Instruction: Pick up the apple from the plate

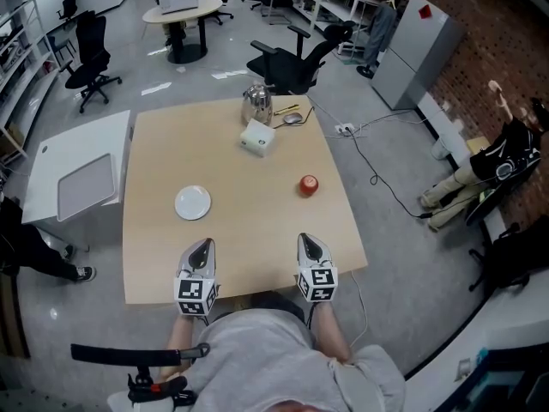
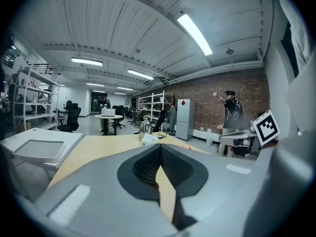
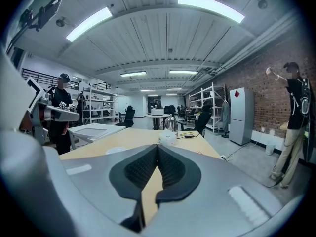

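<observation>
Left claw (image 1: 203, 245) and right claw (image 1: 309, 239) pressed together, empty; apple (image 1: 309, 184) on table (image 1: 163, 153), off plate (image 1: 193, 202).

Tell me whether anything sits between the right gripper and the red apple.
Nothing visible does. Only tan wooden tabletop separates the right gripper from the round red apple; the white round plate lies well to the left, with nothing on it.

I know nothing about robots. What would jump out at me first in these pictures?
The left gripper and right gripper, grey with black-and-white marker cubes, are held over the near edge of the tan table, jaws closed on nothing. Then the bright red apple lies on the bare tabletop toward the right, apart from the empty white plate at the left.
</observation>
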A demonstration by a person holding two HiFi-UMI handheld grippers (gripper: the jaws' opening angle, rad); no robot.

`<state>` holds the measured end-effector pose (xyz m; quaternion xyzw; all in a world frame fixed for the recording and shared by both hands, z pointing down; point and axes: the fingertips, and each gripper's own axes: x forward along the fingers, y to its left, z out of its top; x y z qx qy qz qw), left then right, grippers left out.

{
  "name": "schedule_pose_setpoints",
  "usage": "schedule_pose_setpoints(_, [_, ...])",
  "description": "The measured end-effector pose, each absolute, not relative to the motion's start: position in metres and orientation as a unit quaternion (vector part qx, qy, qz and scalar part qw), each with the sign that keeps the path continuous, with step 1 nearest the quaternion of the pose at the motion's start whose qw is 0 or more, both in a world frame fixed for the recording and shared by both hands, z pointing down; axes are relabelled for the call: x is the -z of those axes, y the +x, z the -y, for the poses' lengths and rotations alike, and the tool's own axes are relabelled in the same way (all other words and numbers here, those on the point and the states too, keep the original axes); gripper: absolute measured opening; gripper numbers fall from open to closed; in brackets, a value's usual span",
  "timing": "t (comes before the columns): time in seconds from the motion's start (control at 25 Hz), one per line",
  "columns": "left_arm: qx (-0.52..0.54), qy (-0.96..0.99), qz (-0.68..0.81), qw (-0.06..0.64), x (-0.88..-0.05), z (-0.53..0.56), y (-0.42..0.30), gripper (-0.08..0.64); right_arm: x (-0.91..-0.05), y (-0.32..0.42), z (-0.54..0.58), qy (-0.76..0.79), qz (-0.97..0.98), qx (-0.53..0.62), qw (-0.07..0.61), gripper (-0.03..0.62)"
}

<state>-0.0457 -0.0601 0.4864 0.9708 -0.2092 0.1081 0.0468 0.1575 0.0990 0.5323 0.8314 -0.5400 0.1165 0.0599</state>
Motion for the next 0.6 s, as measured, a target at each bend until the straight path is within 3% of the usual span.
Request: schedule_pose_setpoints(0.6, [-0.107, 0.970, 0.215, 0.045, -0.4833, 0.0611, -0.0461, 0.020, -0.5301, 0.1588, -0.0967, 0.828, 0.546, -0.115, 0.058, 0.006])
